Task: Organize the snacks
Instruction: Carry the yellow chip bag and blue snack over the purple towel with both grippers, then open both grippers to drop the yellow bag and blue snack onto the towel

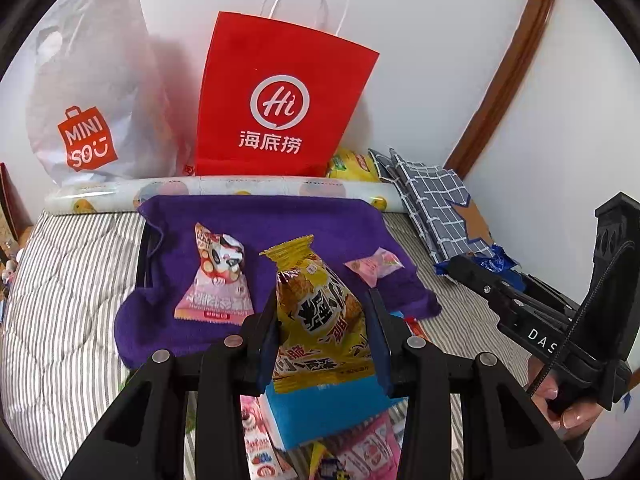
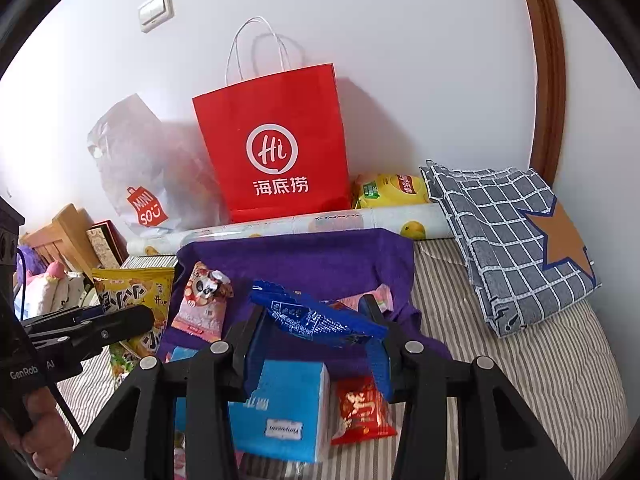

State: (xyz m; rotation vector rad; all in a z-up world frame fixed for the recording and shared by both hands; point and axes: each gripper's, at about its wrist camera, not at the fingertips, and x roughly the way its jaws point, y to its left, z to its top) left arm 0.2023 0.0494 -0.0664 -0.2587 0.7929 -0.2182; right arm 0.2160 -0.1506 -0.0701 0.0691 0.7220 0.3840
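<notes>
Left gripper: jaws clamped on the yellow snack packet, held above the purple cloth.
Pink packet: lying on the cloth, at ten o'clock from the yellow one.
Right gripper: jaws clamped on the blue wrapper, above the blue box.
Red bag: upright at twelve o'clock, against the wall.

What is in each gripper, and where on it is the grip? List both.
Left gripper: shut on the yellow snack packet, pads on its two side edges, mid-height. Right gripper: shut on the blue wrapper, gripped at its two ends.
</notes>
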